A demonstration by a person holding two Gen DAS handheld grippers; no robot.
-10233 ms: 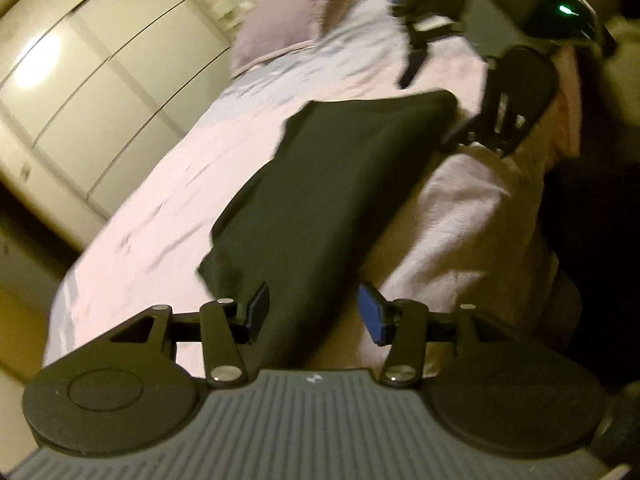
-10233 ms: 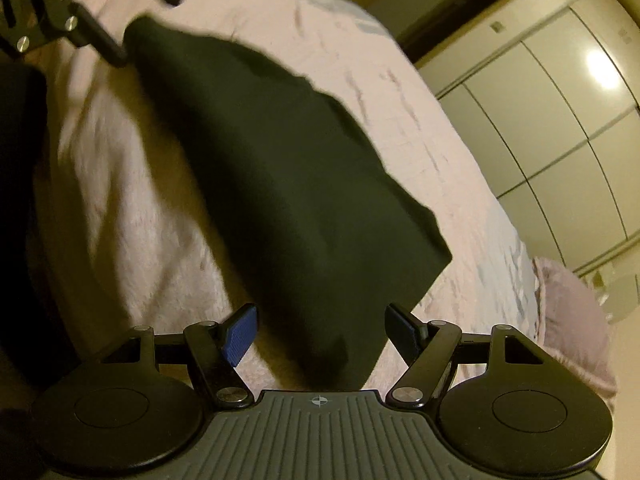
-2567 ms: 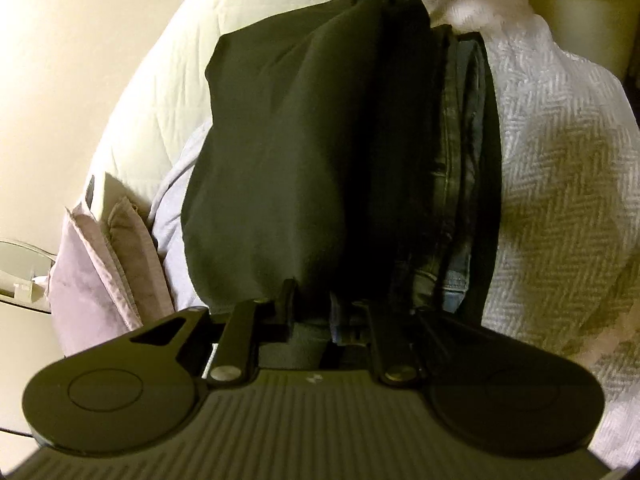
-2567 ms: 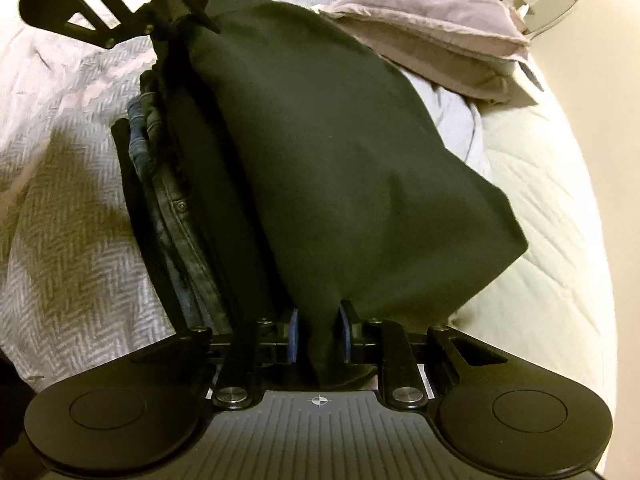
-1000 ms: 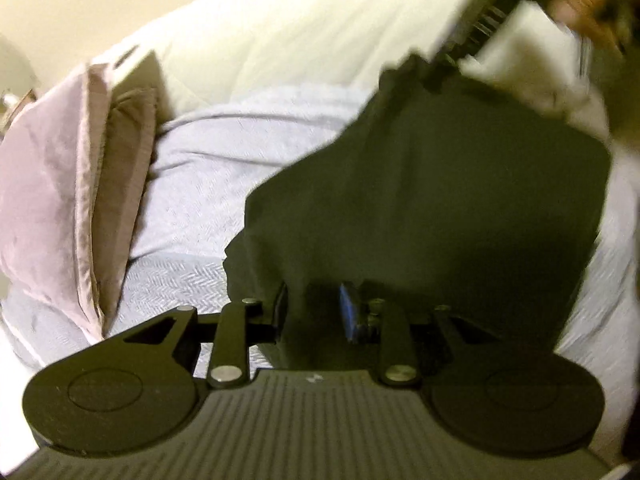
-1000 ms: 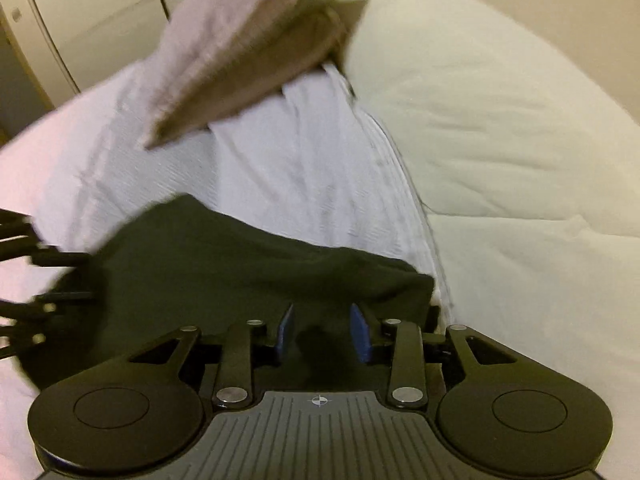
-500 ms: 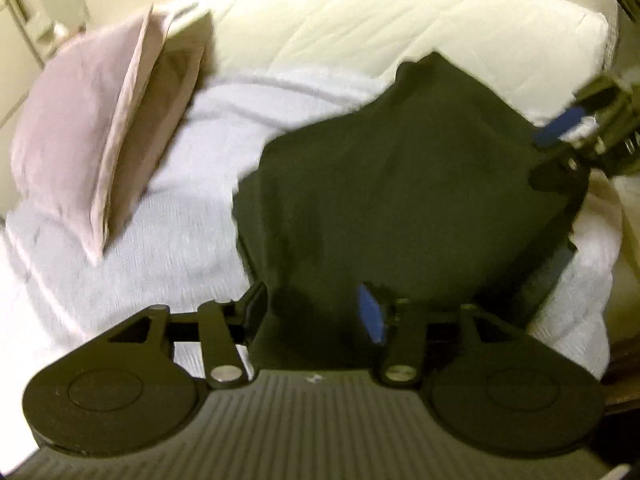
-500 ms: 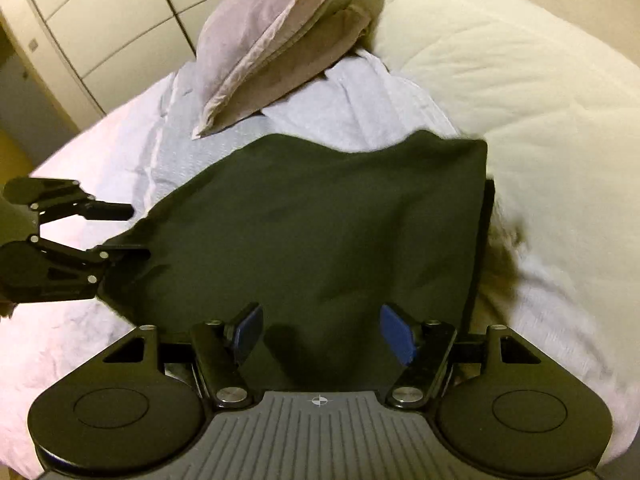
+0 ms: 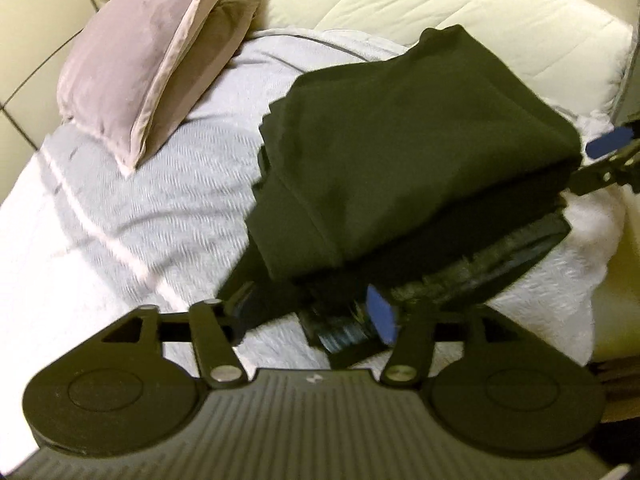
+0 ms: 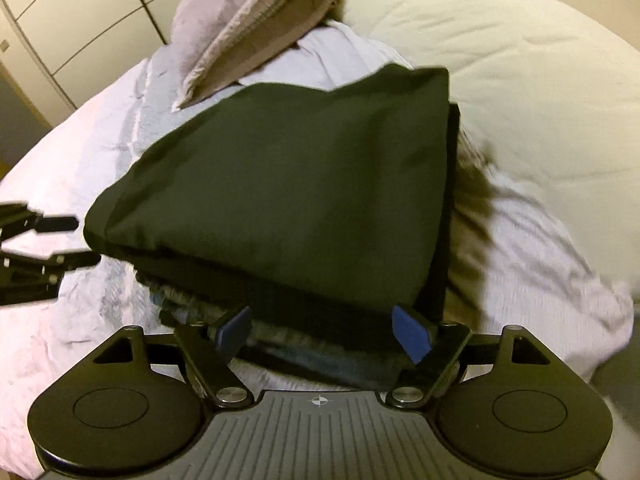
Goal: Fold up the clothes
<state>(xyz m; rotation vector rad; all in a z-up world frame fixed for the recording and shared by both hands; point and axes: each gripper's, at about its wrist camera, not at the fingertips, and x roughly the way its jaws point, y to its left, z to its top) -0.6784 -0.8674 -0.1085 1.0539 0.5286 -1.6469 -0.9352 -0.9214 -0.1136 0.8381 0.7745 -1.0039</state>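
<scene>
Left wrist view: folded black garment (image 9: 404, 132) tops a clothes stack (image 9: 472, 256) on the bed (image 9: 140, 208), pink pillows (image 9: 136, 56) at 10 o'clock. Left tool (image 9: 308, 316) jaws opening, gripping nothing. Right tool (image 10: 324, 332) jaws opening, released, stack edge just beyond them.

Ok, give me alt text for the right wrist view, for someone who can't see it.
A folded black garment lies on a stack of folded clothes on a bed, with the right gripper opening just in front of it, pinching nothing. Pillows lie beyond, and the left gripper shows at the left edge.
</scene>
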